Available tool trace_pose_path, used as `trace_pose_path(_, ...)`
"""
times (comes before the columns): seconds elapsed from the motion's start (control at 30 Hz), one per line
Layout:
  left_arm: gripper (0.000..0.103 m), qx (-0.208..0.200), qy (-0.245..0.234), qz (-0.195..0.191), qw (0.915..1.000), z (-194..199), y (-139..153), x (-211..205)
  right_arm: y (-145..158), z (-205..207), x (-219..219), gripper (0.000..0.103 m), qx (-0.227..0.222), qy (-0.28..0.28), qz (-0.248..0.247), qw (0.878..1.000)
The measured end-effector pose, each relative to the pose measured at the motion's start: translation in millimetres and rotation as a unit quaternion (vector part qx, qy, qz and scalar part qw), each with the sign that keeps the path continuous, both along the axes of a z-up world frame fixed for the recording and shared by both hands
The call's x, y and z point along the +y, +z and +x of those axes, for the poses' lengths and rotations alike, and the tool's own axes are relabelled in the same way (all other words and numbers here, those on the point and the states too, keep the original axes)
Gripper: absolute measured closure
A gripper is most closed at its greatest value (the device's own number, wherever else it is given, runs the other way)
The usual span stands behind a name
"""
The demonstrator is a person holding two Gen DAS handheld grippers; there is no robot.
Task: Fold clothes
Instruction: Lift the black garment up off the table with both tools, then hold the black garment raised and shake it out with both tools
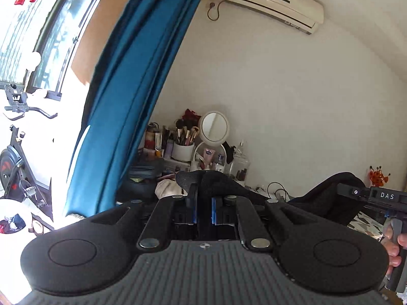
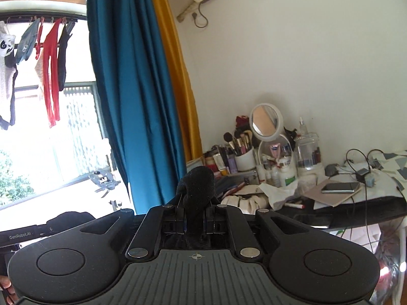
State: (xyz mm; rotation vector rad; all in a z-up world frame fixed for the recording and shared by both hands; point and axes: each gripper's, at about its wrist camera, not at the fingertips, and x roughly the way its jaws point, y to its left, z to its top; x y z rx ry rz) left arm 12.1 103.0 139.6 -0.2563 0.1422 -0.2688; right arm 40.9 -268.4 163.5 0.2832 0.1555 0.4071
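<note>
The left gripper (image 1: 202, 198) is clamped on a fold of black knit garment (image 1: 216, 181), which drapes off to the right toward the other tool; the right gripper (image 2: 195, 203) pinches a bunched hump of the same dark cloth between nearly closed jaws. Beyond the fingers, both views show the teal curtain (image 2: 137, 89), the round white vanity mirror (image 2: 265, 122) and the cluttered dressing table (image 2: 330, 193). Only the left view shows the black exercise bike (image 1: 15, 162) (and fingers (image 1: 393, 251) gripping the right handle), while only the right view shows the mustard-yellow curtain (image 2: 175, 58) and a hanging red garment (image 2: 51, 71).
</note>
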Motion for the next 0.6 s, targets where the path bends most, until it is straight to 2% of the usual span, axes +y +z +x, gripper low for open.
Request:
trace_pose_path(0.1,0.093,-0.015,-0.008,-0.01,0.9998,-13.7,1.4,8.0,6.1,-14.2,13.4,0.095,0.019,0.013,0.012,1.0)
trace_pose_path(0.17,0.093,-0.016,-0.025,-0.006,0.9995,-21.4,-0.9,6.2,3.3,-27.0,23.4,0.095,0.028,0.012,0.003,1.0)
trace_pose_path(0.37,0.093,-0.015,-0.112,0.017,0.9935,-51.1,-19.6,-18.6,-9.2,-80.8,37.6,0.095,0.056,-0.036,-0.018,0.998)
trace_pose_path(0.5,0.093,0.018,-0.157,-0.015,0.9873,-47.2,-27.5,-40.4,-10.7,-107.6,28.7,0.095,0.078,-0.064,-0.039,0.994)
trace_pose_path(0.6,0.093,0.019,-0.175,-0.025,0.984,-43.4,-24.9,-59.0,-9.4,-122.0,13.2,0.095,0.068,-0.087,-0.045,0.993)
